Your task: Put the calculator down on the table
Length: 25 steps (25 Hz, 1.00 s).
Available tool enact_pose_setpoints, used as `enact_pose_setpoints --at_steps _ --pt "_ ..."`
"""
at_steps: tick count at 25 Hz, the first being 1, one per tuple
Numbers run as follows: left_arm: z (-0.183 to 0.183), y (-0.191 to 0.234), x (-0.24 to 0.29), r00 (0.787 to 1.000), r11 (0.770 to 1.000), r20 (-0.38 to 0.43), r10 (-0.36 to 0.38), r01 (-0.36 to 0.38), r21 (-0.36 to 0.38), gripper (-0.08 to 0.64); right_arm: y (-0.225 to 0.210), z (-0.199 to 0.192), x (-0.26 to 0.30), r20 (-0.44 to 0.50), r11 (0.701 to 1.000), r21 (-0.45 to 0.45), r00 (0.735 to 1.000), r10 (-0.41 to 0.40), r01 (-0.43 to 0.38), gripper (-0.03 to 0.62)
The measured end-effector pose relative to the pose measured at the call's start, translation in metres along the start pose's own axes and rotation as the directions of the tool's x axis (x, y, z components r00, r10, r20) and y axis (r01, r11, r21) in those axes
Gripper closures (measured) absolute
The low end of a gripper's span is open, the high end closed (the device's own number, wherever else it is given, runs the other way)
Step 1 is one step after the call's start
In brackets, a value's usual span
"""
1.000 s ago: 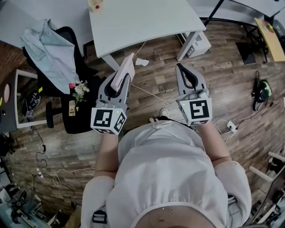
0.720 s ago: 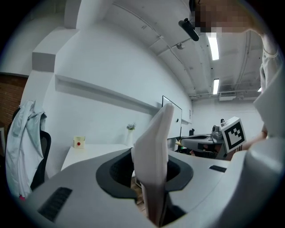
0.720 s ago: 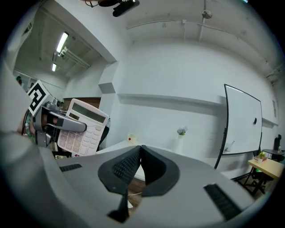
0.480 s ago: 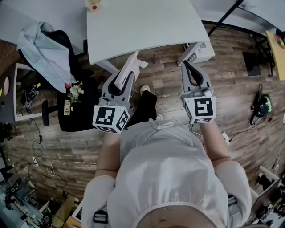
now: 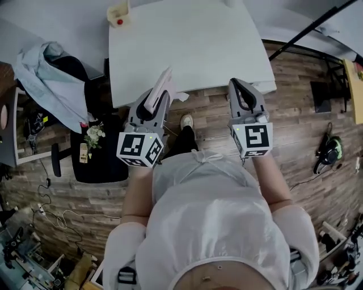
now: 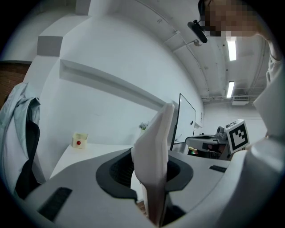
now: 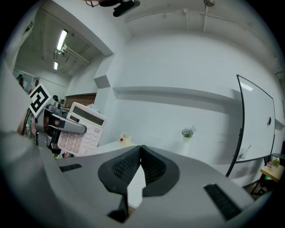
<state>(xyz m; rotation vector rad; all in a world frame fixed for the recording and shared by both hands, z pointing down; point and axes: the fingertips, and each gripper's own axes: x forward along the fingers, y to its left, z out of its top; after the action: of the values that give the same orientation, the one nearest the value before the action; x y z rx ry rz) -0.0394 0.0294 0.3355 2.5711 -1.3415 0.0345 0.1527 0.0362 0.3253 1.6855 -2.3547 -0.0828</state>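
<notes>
left gripper (image 5: 159, 97): jaws were part-way closed and clamped on the calculator (image 5: 161, 86), pads pressing both flat faces.
calculator: stood on edge in the left gripper, upper end projecting beyond the jaw tips toward 12 o'clock. In the head view it was over the near edge of the bench (image 5: 198, 39), held clear of it. In the right gripper view the keypad and display faced that camera from 10 o'clock.
right gripper (image 5: 238, 86): jaws were narrow, tips touching, nothing between them. It was level with the left gripper, at its 3 o'clock, well apart.
bench: white top, at 12 o'clock from both grippers.
box (image 5: 119, 15): small, pale, with a red dot, on the bench's far corner at 11 o'clock.
chair (image 5: 85, 71): dark, at 9 o'clock from the left gripper, with a light jacket (image 5: 45, 76) draped over it.
flowers (image 5: 93, 135): small bunch beside the chair, at 8 o'clock.
floor (image 5: 300, 119): wood planks, below both grippers.
</notes>
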Motion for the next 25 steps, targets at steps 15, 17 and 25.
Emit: enact_pose_setpoints --at_steps 15,17,25 --pt "-0.036 0.137 0.17 0.982 0.988 -0.182 -0.046 0.018 -0.153 0.43 -0.024 -0.024 0.224 -0.087 0.996 0.017 0.992 0.091 -0.09 0.588" --pt "-0.048 0.143 0.185 0.975 0.983 -0.213 -0.057 0.018 -0.182 0.429 -0.025 -0.032 0.238 -0.103 0.994 0.035 0.989 0.111 -0.107 0.588" --pt "-0.1 0.153 0.231 0.933 0.962 -0.334 -0.131 0.038 -0.271 0.428 -0.026 -0.064 0.28 -0.139 0.983 0.08 0.975 0.173 -0.163 0.588"
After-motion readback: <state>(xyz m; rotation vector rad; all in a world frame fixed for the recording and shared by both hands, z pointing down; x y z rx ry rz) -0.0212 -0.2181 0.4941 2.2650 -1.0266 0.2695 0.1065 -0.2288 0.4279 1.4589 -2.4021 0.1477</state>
